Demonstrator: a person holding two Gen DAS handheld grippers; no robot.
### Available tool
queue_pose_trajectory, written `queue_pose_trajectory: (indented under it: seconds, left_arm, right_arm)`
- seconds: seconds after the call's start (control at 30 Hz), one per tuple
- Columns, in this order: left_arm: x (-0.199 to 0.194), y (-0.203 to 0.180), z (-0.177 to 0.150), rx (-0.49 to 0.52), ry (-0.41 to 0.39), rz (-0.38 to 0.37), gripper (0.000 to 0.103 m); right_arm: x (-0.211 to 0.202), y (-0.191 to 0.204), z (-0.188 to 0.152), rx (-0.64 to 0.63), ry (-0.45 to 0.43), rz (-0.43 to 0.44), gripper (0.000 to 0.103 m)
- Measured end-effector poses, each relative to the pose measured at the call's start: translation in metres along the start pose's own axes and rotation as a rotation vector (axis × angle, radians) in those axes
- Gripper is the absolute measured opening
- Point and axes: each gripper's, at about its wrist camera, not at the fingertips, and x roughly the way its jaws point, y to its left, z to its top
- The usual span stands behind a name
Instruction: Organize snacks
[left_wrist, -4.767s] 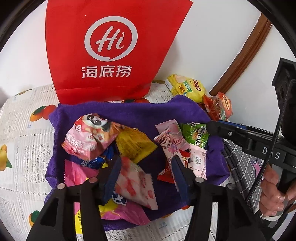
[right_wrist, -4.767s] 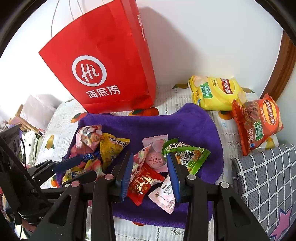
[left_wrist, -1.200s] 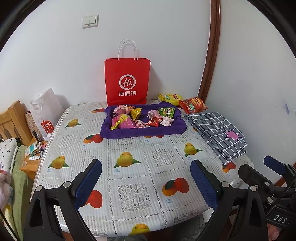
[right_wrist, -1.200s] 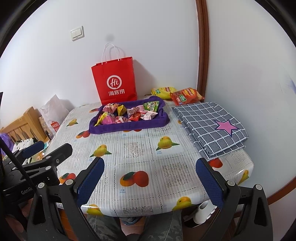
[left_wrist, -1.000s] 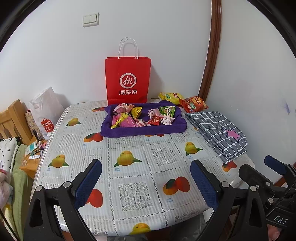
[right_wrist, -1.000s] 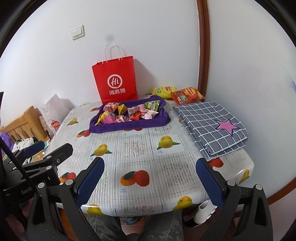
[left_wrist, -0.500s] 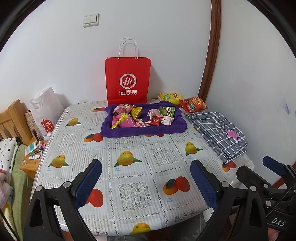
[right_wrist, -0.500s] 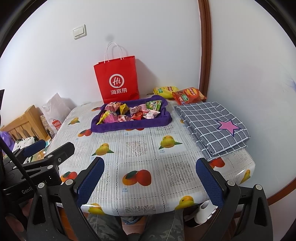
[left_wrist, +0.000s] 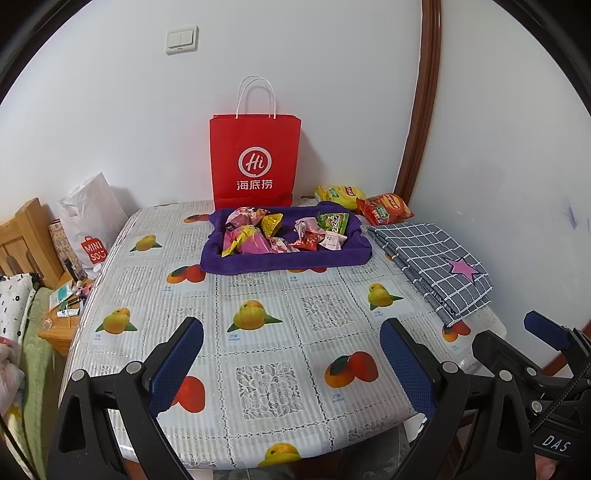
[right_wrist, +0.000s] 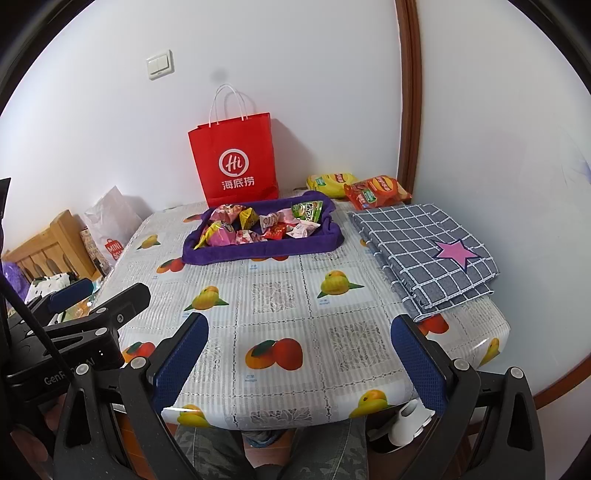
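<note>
Two hand-held grippers hang at the near edge of the table (left_wrist: 273, 310), both spread wide and empty. The left hand-held gripper (left_wrist: 291, 363) faces the purple tray (left_wrist: 284, 258) straight ahead, well apart, across the far half of the table. The snack packets (left_wrist: 284, 234) lie heaped inside the tray, whose long axis runs left to right. From the right hand-held gripper (right_wrist: 301, 354) the tray lies ahead and slightly left. Judged from this, neither is clearly nearer. Two chip bags (right_wrist: 360, 188) lie beside the tray's far right corner.
</note>
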Motion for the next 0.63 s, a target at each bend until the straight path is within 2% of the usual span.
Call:
queue_pose_trajectory:
  seconds: [0.63]
  left_arm:
    - [-0.0013, -0.0010, 0.0012, -0.003, -0.004, 0.000, 0.097]
  right_arm:
    - [-0.0027, 0.0028, 0.0004, -0.005, -0.006, 0.007, 0.098]
